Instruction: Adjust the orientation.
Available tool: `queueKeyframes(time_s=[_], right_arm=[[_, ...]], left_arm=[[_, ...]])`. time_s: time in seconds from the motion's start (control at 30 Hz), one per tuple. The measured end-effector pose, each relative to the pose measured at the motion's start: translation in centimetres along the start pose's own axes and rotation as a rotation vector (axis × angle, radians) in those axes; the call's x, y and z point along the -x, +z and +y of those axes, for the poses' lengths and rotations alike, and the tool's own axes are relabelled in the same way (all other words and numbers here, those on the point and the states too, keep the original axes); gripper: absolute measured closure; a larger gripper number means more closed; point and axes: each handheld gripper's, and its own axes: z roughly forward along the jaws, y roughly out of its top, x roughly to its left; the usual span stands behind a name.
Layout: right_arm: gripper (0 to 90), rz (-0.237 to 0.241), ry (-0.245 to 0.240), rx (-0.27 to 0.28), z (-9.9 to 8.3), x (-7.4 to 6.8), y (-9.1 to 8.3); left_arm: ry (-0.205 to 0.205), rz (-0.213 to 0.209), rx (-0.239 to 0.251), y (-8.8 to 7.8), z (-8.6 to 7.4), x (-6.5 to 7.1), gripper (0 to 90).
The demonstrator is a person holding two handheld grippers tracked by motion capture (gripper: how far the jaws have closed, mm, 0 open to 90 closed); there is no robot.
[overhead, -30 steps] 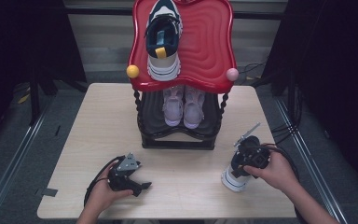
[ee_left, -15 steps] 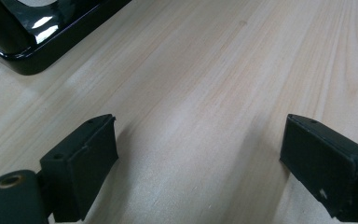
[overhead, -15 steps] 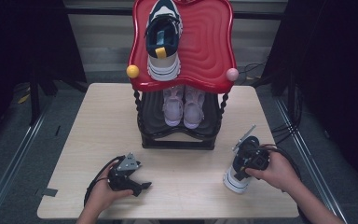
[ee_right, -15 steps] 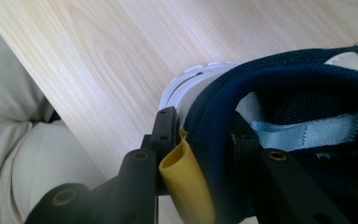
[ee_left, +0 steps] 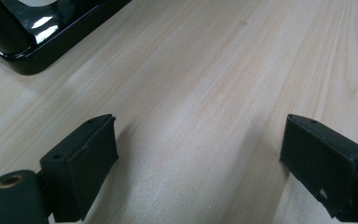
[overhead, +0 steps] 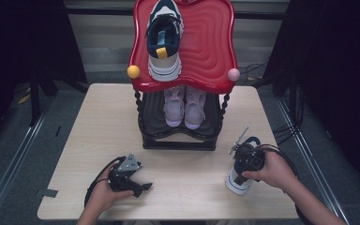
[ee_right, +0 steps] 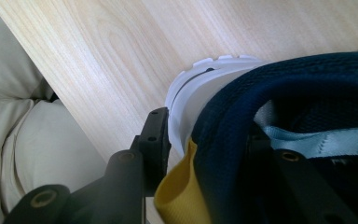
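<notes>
Sensibly, the right gripper (ee_right: pixel 205 140), clamped on the navy sneaker's (overhead: pixel 238 180) heel collar, should grip firmly before lifting toward the red-topped shoe rack (overhead: pixel 211 51), left gripper (ee_left: pixel 200 163) idling open.

From my high view the desk (overhead: pixel 98 140) is evenly lit from above while the surroundings fall into near black. Glare streaks the red shelf (overhead: pixel 211 42). Both gripper views are sharp farther off and soft up close, with faint shadows under the tongs.
</notes>
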Motion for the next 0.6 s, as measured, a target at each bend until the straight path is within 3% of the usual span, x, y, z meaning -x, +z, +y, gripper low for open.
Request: queueKeyframes(time_s=[0.13, 0.2, 0.23, 0.27, 0.43, 0.6], right_arm=[[64.4, 0.003, 0.003, -0.015, 0.10, -0.05, 0.10], [65.1, -0.027, -0.035, -0.028, 0.11, 0.24, 0.20], [65.0, -0.001, -0.002, -0.024, 0.20, -0.05, 0.25], [65.0, -0.009, 0.001, -0.030, 0.22, -0.05, 0.34], [66.7, -0.009, -0.023, -0.022, 0.14, 0.09, 0.57], [67.0, 0.000, -0.012, -0.030, 0.20, -0.13, 0.47]], left_arm=[[-0.002, -0.004, 0.002, 0.00, 0.00, -0.02, 10.1], [-0.002, -0.003, 0.002, 0.00, 0.00, -0.01, 10.1], [-0.001, -0.001, 0.002, 0.00, 0.00, 0.00, 10.1], [-0.001, -0.003, 0.002, 0.00, 0.00, -0.01, 10.1], [-0.002, -0.004, 0.002, 0.00, -0.01, -0.02, 10.1], [-0.002, -0.004, 0.001, 0.00, 0.00, -0.01, 10.0]])
